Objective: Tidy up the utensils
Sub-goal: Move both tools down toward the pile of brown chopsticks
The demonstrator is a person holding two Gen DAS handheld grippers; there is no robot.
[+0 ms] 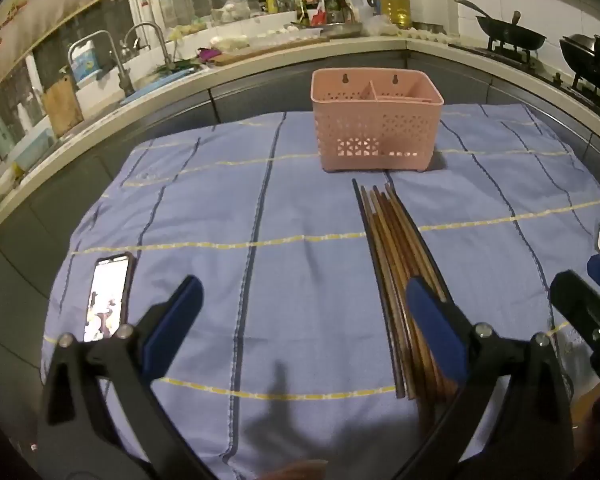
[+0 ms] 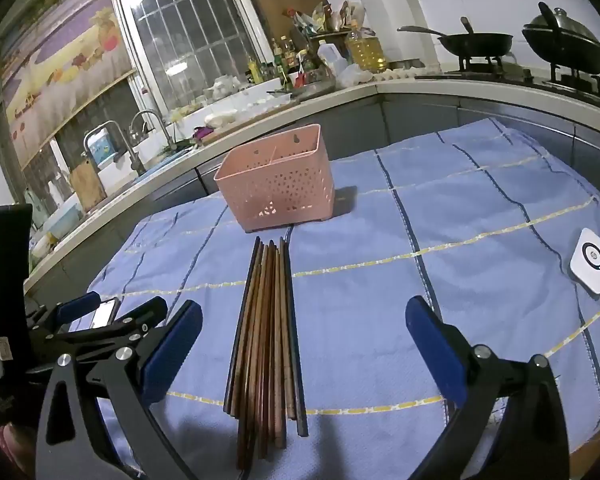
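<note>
Both grippers, left gripper and right gripper, are hovering with jaws wide open; the bundled chopsticks risk scattering before reaching the pink caddy.

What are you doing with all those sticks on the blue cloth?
Someone holds a gripper in each hand, both open and holding nothing. A bundle of chopsticks lies on the blue cloth. The pink basket behind them looks empty. The right gripper hovers over the chopsticks; the left gripper is beside them.
</note>
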